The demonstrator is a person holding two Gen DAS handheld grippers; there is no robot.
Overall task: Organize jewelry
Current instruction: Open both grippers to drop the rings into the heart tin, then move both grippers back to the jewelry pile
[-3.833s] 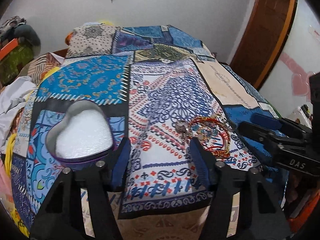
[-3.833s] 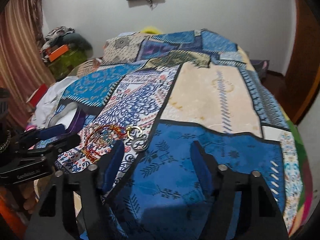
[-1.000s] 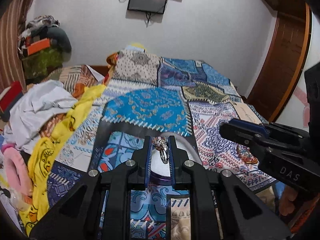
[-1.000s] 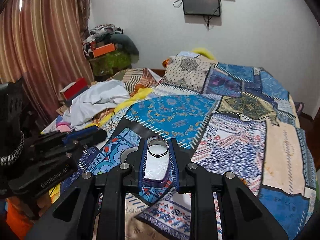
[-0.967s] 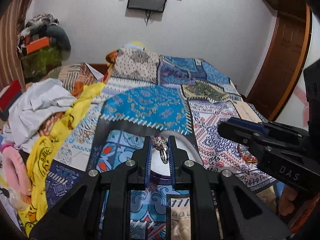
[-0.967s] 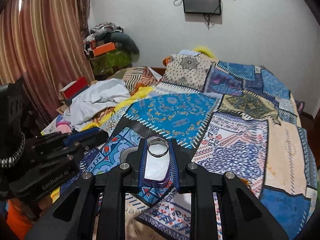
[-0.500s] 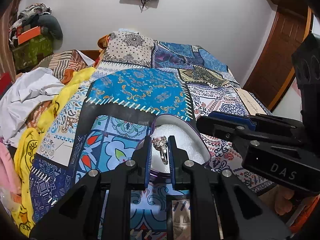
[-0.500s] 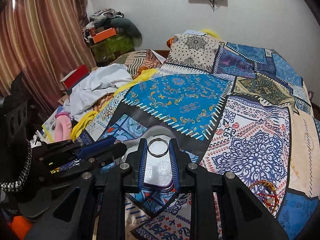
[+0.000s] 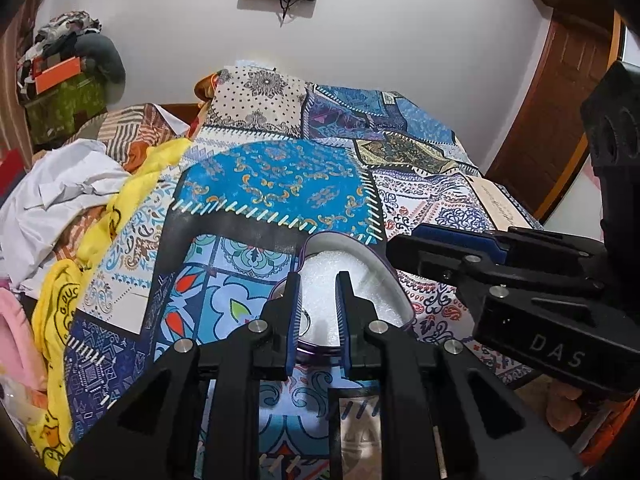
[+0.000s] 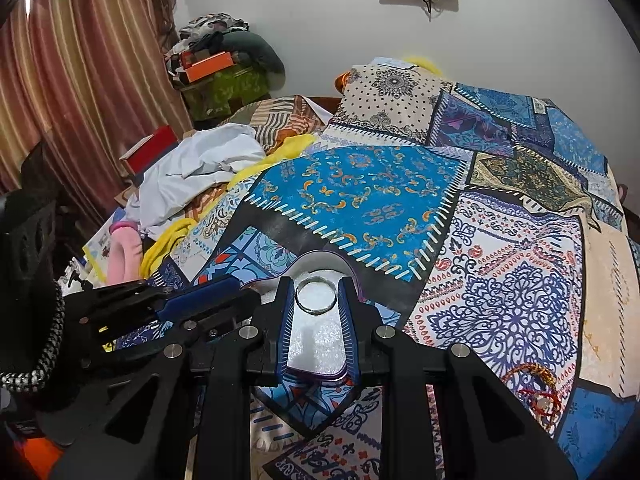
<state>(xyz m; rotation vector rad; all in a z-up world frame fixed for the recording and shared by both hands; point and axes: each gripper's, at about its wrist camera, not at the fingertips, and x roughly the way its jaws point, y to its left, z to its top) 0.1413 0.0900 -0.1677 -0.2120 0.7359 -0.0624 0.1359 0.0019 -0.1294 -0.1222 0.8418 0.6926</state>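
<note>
A heart-shaped purple box (image 9: pixel 360 256) with white foam lining lies on the patchwork bedspread; it also shows in the right wrist view (image 10: pixel 320 262). My left gripper (image 9: pixel 318 284) hangs over the box with its jaws slightly apart and nothing between them. A silver ring (image 9: pixel 304 322) lies on the foam just beside the left finger. My right gripper (image 10: pixel 316 294) is shut on a plain silver ring (image 10: pixel 315 299) and holds it over the box. Red and gold bangles (image 10: pixel 536 380) lie on the bedspread at the lower right.
A pile of white and yellow clothes (image 9: pixel 72 188) and a pink item (image 10: pixel 124 252) lie at the bed's left side. Pillows (image 9: pixel 260 96) sit at the head. A wooden door (image 9: pixel 560 100) stands at the right, a curtain (image 10: pixel 80 80) at the left.
My left gripper has opened a little and let go of the stone ring, which now lies on the foam in the box. Both grippers have come lower over the box.
</note>
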